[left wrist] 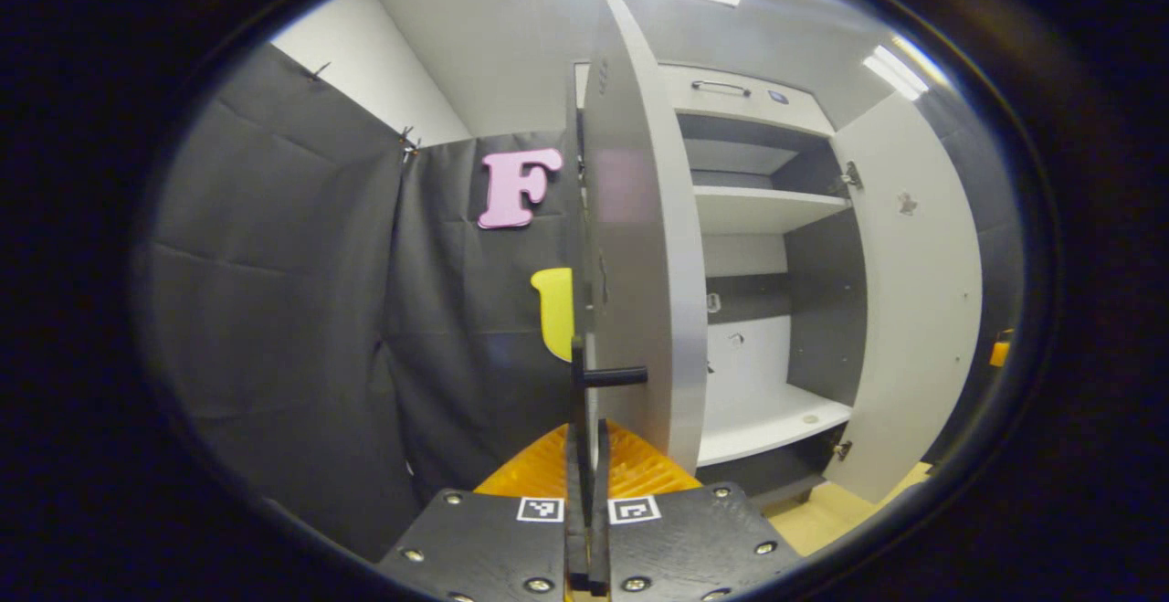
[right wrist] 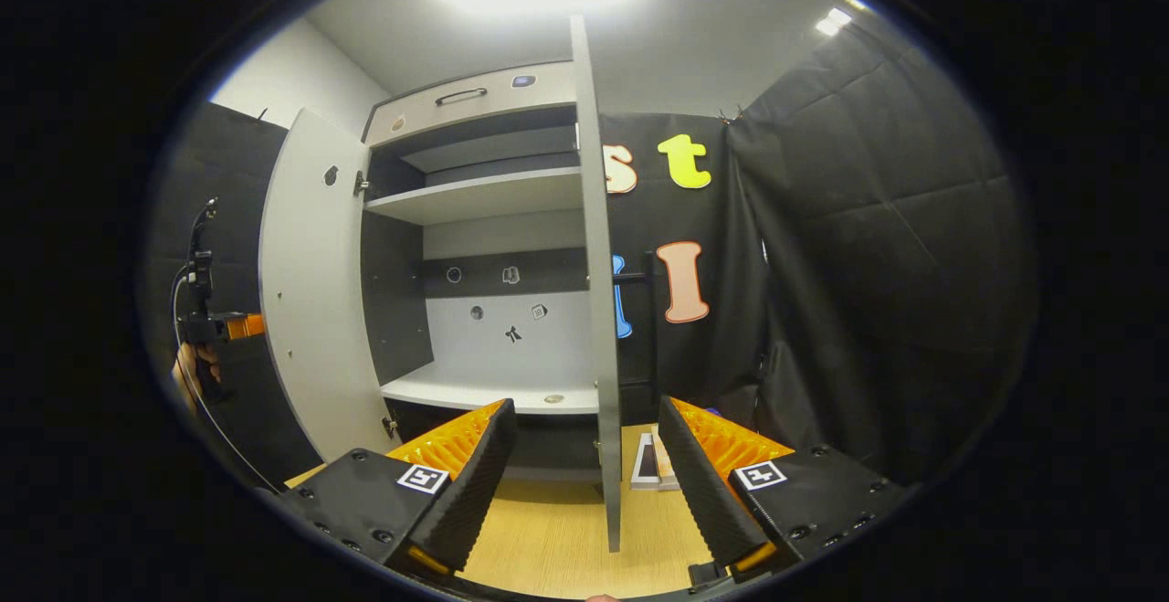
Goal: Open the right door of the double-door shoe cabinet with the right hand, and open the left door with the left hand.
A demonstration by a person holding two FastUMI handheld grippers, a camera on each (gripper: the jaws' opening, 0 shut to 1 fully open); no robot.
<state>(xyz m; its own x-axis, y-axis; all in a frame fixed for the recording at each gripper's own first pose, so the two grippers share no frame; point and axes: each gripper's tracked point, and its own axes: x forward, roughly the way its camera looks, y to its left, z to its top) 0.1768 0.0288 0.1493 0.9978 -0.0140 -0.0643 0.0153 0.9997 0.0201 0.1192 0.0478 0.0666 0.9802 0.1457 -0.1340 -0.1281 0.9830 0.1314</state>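
Observation:
The shoe cabinet (left wrist: 758, 209) is white with dark inner walls, and both its doors stand open. I see the left door (left wrist: 639, 255) edge on in the left gripper view, with its black bar handle (left wrist: 610, 376) just ahead. My left gripper (left wrist: 584, 433) is shut on that handle's vertical bar. The right door (left wrist: 913, 291) is swung wide. In the right gripper view the right door (right wrist: 598, 310) is edge on, its black handle (right wrist: 639, 280) behind it. My right gripper (right wrist: 586, 408) is open, one finger on each side of the door's edge line, touching nothing.
Black cloth walls close in on both sides. Inside the cabinet are a shelf (right wrist: 475, 195), a bottom board (right wrist: 493, 392) and a top drawer (right wrist: 466, 95). The floor (right wrist: 548, 529) is wood, with a flat white-framed item (right wrist: 647, 467) lying on it. A hand (right wrist: 187, 374) holds the far gripper.

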